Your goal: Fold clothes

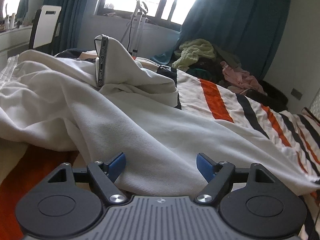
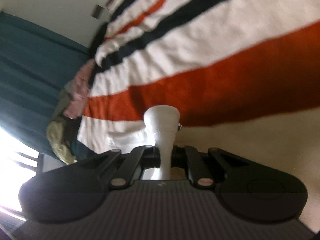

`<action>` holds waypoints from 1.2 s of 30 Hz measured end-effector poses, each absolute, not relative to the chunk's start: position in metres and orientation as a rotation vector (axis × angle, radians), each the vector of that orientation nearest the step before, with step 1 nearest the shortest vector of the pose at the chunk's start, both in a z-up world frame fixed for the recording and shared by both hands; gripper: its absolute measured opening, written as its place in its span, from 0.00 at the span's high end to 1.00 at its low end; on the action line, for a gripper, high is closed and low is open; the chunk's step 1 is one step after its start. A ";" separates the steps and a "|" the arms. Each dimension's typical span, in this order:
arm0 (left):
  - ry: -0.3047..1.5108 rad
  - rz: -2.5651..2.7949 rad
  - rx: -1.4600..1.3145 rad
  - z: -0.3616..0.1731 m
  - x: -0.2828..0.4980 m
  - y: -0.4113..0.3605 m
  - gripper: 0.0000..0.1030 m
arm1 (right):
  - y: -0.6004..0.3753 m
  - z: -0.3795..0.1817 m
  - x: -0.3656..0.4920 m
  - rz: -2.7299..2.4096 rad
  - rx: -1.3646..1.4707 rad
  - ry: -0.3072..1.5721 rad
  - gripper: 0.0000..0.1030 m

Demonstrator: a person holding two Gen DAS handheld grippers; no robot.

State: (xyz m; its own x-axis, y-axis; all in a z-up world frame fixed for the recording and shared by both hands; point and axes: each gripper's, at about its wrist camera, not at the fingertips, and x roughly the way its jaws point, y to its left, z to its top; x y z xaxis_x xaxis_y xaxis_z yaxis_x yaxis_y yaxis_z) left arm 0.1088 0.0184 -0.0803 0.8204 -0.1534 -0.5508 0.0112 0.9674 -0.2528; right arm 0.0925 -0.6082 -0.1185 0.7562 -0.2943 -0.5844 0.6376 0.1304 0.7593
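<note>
Because the white garment (image 1: 112,108) lies crumpled across the striped bed cover (image 1: 216,98) with one banded end standing up, the left gripper (image 1: 161,163) rests over a near fold, jaws spread to either side of the cloth without pinching it. To its right, the right gripper (image 2: 165,152) has its jaws pressed together on a bunched white corner, likely to draw that edge out taut for folding.

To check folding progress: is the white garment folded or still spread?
Not folded: the white garment lies rumpled and loosely spread across the striped bedcover.
</note>
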 end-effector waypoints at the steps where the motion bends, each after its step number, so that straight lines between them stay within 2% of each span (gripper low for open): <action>1: 0.607 -0.087 -0.252 -0.080 0.109 0.019 0.23 | -0.608 -0.120 0.091 -0.707 1.281 0.338 0.91; 2: 0.609 -0.085 -0.259 -0.080 0.110 0.020 0.23 | -0.607 -0.121 0.089 -0.720 1.289 0.347 0.89; 3: 0.612 -0.083 -0.268 -0.081 0.110 0.021 0.22 | -0.606 -0.121 0.087 -0.743 1.286 0.359 0.82; 4: 0.615 -0.082 -0.279 -0.081 0.110 0.023 0.22 | -0.603 -0.118 0.085 -0.778 1.267 0.376 0.66; 6: 0.620 -0.079 -0.297 -0.081 0.110 0.026 0.22 | -0.599 -0.113 0.082 -0.840 1.226 0.380 0.44; 9: 0.631 -0.075 -0.327 -0.081 0.110 0.032 0.22 | -0.591 -0.099 0.076 -0.883 1.168 0.358 0.31; 14: 0.656 -0.049 -0.395 -0.077 0.110 0.049 0.22 | -0.573 -0.060 0.072 -0.941 0.997 0.282 0.29; 18: 0.694 0.033 -0.430 -0.068 0.108 0.077 0.21 | -0.557 -0.027 0.083 -0.795 0.834 0.256 0.29; 21: 0.744 0.123 -0.465 -0.061 0.109 0.105 0.21 | -0.533 -0.014 0.103 -0.613 0.681 0.344 0.29; 26: 0.818 0.173 -0.721 -0.062 0.113 0.165 0.14 | -0.492 -0.021 0.141 -0.336 0.532 0.566 0.30; 32: 0.798 0.273 -0.934 -0.075 0.120 0.224 0.14 | -0.476 -0.033 0.159 -0.279 0.516 0.652 0.30; 35: 0.749 0.330 -1.063 -0.090 0.127 0.248 0.21 | -0.476 -0.038 0.164 -0.291 0.501 0.667 0.30; 36: 0.733 0.350 -1.092 -0.095 0.128 0.254 0.26 | -0.476 -0.038 0.165 -0.303 0.487 0.670 0.30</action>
State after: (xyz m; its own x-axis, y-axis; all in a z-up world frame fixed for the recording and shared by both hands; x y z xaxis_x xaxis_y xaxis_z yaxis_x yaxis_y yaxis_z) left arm 0.1282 0.2545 -0.0946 0.7183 -0.0908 -0.6898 -0.5933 0.4379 -0.6755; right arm 0.1649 -0.4758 -0.0384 0.7468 -0.1122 -0.6555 0.4181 0.8457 0.3315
